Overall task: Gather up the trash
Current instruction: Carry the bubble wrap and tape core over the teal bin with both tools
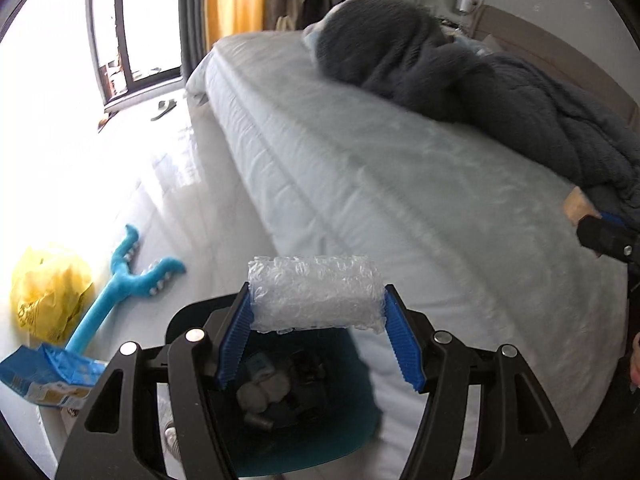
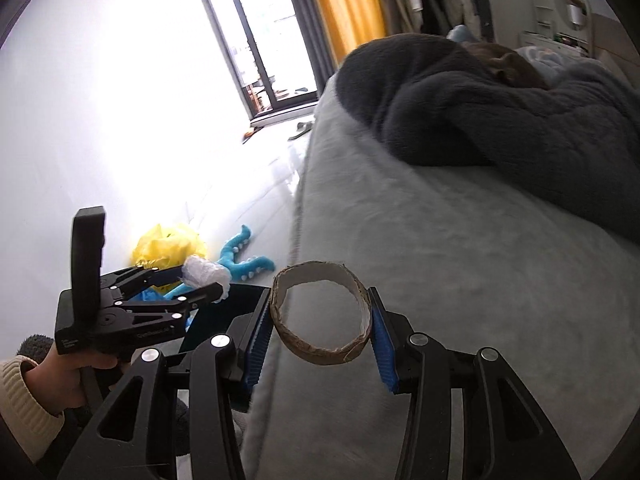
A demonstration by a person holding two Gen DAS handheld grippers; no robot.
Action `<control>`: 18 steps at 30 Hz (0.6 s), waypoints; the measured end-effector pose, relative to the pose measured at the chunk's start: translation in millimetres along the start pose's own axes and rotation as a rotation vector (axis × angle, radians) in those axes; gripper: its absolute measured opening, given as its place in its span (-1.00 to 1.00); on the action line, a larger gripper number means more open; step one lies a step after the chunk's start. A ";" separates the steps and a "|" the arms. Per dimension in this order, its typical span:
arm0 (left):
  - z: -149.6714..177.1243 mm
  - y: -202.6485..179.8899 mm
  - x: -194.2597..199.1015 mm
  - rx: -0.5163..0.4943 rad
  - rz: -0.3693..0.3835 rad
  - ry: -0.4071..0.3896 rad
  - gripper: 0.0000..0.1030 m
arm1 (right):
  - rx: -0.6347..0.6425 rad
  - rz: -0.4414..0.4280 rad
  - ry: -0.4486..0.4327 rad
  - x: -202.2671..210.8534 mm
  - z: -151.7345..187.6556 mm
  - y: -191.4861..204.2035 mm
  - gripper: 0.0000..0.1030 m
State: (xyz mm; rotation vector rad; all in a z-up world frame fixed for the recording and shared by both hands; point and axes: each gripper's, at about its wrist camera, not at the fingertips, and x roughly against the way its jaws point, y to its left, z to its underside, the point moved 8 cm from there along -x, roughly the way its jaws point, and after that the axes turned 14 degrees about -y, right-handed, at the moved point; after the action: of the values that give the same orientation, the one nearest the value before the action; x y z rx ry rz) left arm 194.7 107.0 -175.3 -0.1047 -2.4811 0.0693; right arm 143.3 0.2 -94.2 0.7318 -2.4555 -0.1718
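Observation:
My left gripper (image 1: 316, 296) is shut on a roll of clear bubble wrap (image 1: 316, 280), with the blue pads pressing on both ends. It hangs over a teal trash bin (image 1: 360, 420) with several bits of trash inside. My right gripper (image 2: 320, 304) is shut on a brown cardboard ring (image 2: 320, 354), held above the bed's edge. The right wrist view shows the left gripper (image 2: 200, 280) with the bubble wrap (image 2: 206, 274) at lower left, in a hand with a cream sleeve (image 2: 24, 392). At the right edge of the left wrist view the right gripper (image 1: 588, 220) shows with a sliver of the cardboard ring (image 1: 578, 202).
A pale grey bed (image 1: 400, 168) fills the right side, with a dark grey blanket (image 1: 480, 80) heaped on it. On the white floor to the left lie a blue plush toy (image 1: 120, 280), a yellow plastic bag (image 1: 48, 288) and a blue carton (image 1: 44, 376).

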 end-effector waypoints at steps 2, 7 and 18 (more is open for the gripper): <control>9.0 14.8 -3.8 0.022 -0.014 0.031 0.28 | 0.011 -0.023 0.012 -11.5 1.6 13.5 -0.10; 34.9 46.4 -13.1 0.054 -0.044 0.115 0.28 | 0.033 -0.071 0.040 -36.9 3.9 40.7 -0.10; 85.4 83.6 -22.0 0.098 -0.061 0.295 0.28 | 0.072 -0.132 0.121 -86.0 24.9 88.4 -0.10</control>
State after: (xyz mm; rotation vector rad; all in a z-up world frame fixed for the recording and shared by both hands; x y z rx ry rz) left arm 164.6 186.2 -262.5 0.0035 -2.1801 0.1389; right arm 147.8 120.0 -132.5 0.9093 -2.3099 -0.0869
